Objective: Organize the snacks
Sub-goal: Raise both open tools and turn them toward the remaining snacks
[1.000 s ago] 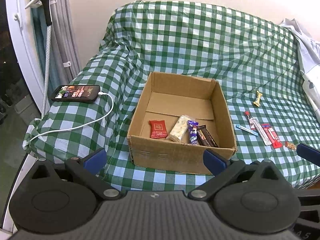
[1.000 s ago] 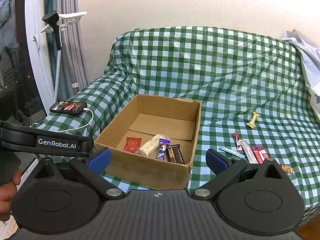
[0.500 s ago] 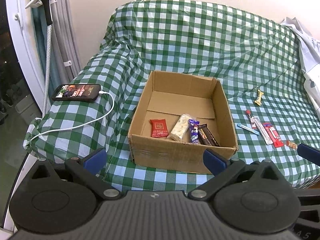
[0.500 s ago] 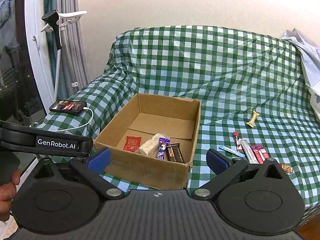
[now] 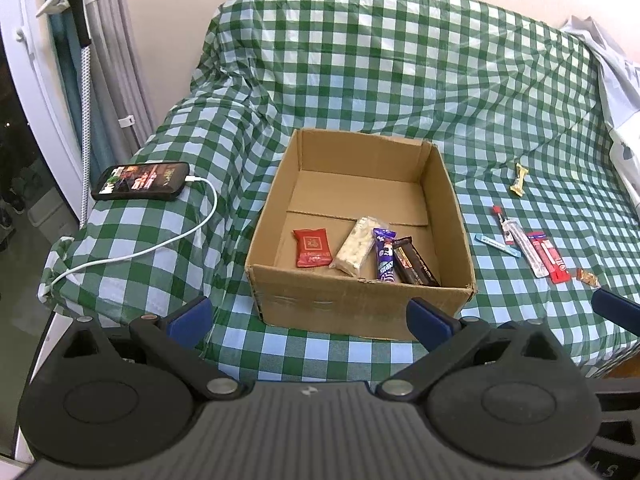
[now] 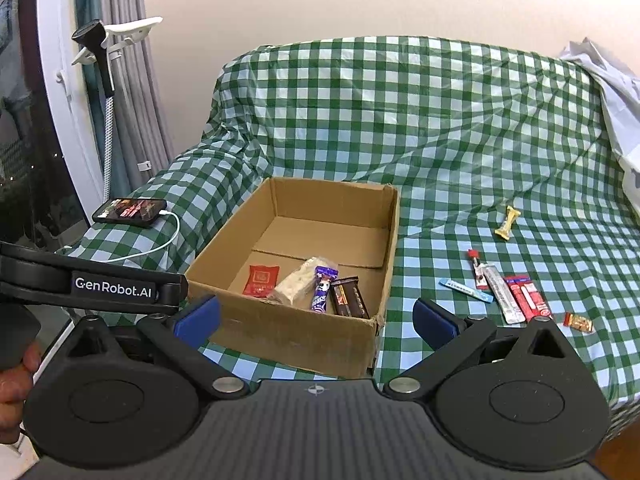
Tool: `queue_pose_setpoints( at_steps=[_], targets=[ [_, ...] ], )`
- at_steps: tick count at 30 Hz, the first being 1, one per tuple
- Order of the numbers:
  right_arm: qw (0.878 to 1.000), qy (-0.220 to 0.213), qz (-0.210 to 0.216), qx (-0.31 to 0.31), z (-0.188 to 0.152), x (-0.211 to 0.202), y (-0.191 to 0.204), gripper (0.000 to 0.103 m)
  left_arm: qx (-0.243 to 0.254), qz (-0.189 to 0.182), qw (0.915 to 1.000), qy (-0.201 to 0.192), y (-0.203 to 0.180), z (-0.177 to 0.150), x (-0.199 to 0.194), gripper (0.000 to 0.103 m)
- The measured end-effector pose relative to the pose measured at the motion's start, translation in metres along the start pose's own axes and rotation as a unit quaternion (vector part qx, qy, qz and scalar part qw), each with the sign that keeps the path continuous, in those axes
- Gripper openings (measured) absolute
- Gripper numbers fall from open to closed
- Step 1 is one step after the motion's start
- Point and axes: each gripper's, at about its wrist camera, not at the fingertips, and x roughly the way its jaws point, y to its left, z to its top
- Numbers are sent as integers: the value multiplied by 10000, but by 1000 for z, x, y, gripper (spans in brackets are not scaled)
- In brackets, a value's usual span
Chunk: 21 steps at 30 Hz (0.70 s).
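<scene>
An open cardboard box (image 5: pixel 360 304) (image 6: pixel 296 336) sits on the green checked cover. Inside lie a red packet (image 5: pixel 313 247) (image 6: pixel 261 279), a pale bar (image 5: pixel 356 246) (image 6: pixel 298 280), a purple bar (image 5: pixel 385 255) (image 6: pixel 322 289) and a brown bar (image 5: pixel 414 267) (image 6: pixel 350 297). Right of the box lie a blue stick (image 5: pixel 497 239) (image 6: pixel 466 290), a silver bar (image 5: pixel 528 252) (image 6: pixel 502 294), a red bar (image 5: pixel 550 256) (image 6: pixel 528 296), a small orange sweet (image 5: pixel 587 277) (image 6: pixel 578 322) and a yellow sweet (image 5: pixel 519 178) (image 6: pixel 507 222). My left gripper (image 5: pixel 308 316) and right gripper (image 6: pixel 316 316) are open, empty, in front of the box.
A phone (image 5: pixel 142 181) (image 6: pixel 130 212) on a white cable (image 5: pixel 160 244) lies left of the box. A white cloth (image 5: pixel 616 92) is at the right edge. A lamp stand and curtain (image 5: pixel 80 40) stand at the left. The left gripper's arm (image 6: pixel 92 284) crosses the right wrist view.
Both grippers have shifted slightly; the box and snacks sit a little higher in the views. Nothing was picked up or released.
</scene>
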Motion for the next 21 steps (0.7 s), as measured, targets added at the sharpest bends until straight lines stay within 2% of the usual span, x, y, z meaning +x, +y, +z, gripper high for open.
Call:
queue_pose_setpoints(
  at_steps=[5,10,21],
  targets=[
    [9995,-1,-61,304,-1,8,-19,102,189,6,9998,81,-20,12,9,103],
    [9971,20,-341,675,-8,19,-55,102,413,-148,9989,182,-55,33,24,103],
    [9768,113,-1521,1501,-14,41,-186,102,1129,-650,9905,448,-184,79,92,103]
  ],
)
